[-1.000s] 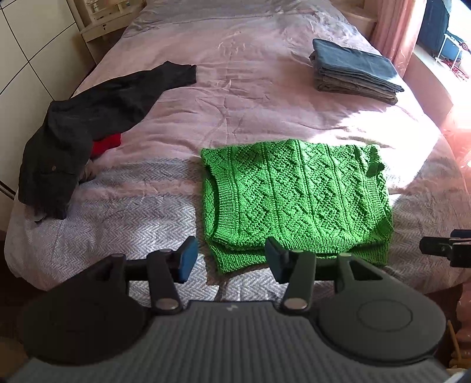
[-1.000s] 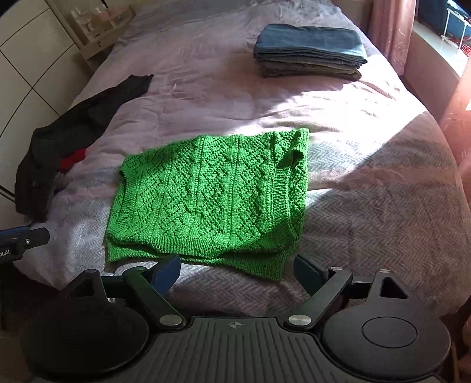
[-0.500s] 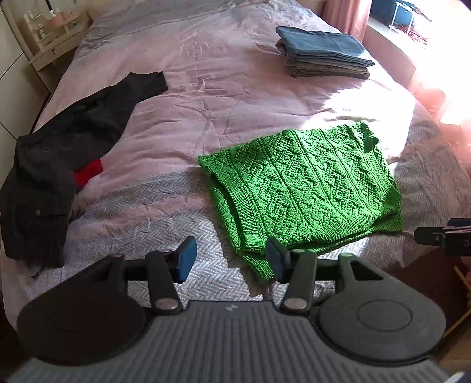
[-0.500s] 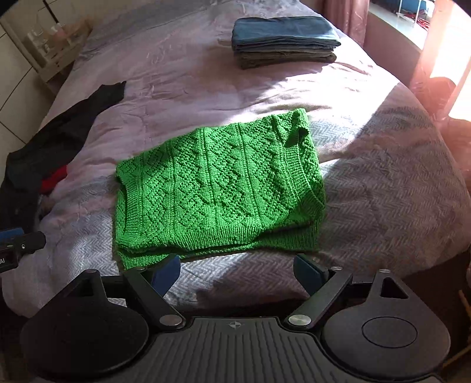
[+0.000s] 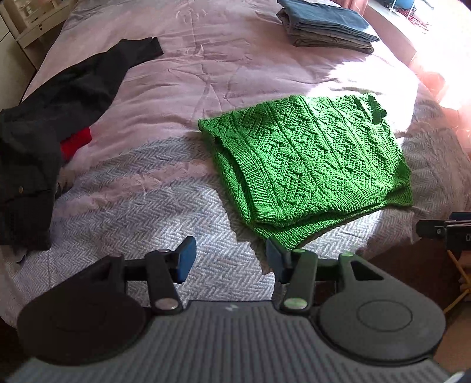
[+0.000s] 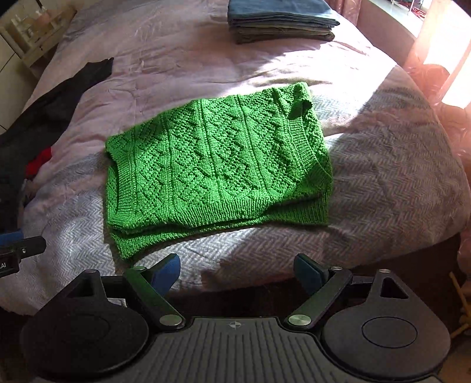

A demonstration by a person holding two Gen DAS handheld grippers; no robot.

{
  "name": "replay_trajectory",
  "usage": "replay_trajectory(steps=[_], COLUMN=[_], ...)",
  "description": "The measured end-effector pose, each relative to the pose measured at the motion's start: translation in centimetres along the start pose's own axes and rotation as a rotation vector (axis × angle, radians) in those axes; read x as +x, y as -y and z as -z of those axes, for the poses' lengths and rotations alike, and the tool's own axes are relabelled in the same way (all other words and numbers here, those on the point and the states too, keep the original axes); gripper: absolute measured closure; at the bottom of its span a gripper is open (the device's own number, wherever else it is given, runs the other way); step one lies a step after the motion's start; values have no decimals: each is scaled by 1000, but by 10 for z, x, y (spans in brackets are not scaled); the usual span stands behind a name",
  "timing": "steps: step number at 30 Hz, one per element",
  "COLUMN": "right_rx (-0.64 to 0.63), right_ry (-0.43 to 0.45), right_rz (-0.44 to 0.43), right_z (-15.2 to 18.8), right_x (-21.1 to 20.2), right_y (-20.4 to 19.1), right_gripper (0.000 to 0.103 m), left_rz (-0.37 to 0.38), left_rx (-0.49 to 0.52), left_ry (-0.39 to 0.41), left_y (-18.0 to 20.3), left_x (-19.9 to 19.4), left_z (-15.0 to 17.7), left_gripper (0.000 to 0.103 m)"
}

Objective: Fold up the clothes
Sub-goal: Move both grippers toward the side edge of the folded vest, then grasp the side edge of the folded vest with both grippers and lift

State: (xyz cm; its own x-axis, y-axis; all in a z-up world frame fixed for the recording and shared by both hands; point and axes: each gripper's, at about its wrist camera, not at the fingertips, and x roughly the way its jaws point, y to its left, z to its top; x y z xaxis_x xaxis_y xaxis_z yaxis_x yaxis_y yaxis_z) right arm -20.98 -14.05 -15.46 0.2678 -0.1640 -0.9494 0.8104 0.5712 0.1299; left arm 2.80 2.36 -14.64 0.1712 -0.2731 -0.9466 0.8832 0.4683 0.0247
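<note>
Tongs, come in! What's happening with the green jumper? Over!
Left tongs open, empty. Right tongs open, empty. Green cable-knit jumper folded on bed, untouched. Nothing blocking.

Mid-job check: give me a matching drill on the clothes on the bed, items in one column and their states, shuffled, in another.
Items:
1. green sweater
2. black garment
3. blue-grey stack
4. red item

States:
A. mostly hidden under dark cloth
B. neatly piled at the far end
C. folded flat, near edge
D. sprawled unfolded at the left

Pairs: 1-C, 2-D, 3-B, 4-A
</note>
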Motion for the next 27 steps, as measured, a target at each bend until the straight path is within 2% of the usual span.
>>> replay_trajectory(steps=[4,12,27], right_rx=[1,84,142], right_ry=[-24,-76,-99], right_rz=[-6,-8,-72], right_z=[-5,-9,-17], right_x=[20,51,74], right_y=[10,62,121], right_gripper=[16,16,16], left_rz=[-11,-15,25], left_rx=[-33,-81,-141], left_ry=[-22,-53,-32], left_y=[-4,7,39], left_x=[13,39,62], left_z=[1,-2,-5], left_gripper=[55,55,55])
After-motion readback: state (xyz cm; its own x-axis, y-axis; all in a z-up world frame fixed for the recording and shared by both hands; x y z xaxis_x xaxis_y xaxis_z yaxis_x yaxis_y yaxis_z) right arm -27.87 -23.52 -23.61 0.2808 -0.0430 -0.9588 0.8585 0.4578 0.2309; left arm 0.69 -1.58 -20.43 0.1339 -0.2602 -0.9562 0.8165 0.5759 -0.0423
